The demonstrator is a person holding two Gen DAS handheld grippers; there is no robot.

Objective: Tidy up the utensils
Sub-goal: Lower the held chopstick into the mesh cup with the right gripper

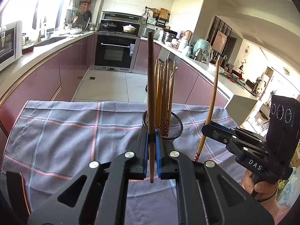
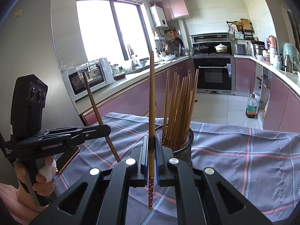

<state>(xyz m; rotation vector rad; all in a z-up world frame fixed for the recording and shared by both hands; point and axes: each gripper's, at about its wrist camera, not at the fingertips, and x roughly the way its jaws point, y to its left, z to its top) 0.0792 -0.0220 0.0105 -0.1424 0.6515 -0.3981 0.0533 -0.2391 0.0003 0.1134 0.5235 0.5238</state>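
Note:
A black mesh cup (image 1: pixel 175 126) (image 2: pixel 187 140) stands on the checked cloth and holds several wooden chopsticks (image 1: pixel 165 93) (image 2: pixel 180 105) upright. My left gripper (image 1: pixel 151 140) is shut on a dark brown chopstick (image 1: pixel 151 86), held upright just in front of the cup; it also shows in the right wrist view (image 2: pixel 97 110). My right gripper (image 2: pixel 151 144) is shut on a light wooden chopstick (image 2: pixel 151 101) with a red patterned end, upright, just left of the cup. In the left wrist view the right gripper (image 1: pixel 207 126) and its chopstick (image 1: pixel 211 101) are to the right of the cup.
A grey-blue checked cloth (image 1: pixel 75 131) (image 2: pixel 243 150) covers the table. A phone (image 2: pixel 69 159) lies on it at the left. Kitchen counters, an oven (image 1: pixel 114 52) and a microwave (image 2: pixel 84 78) stand beyond. An oil bottle (image 2: pixel 252 106) stands on the floor.

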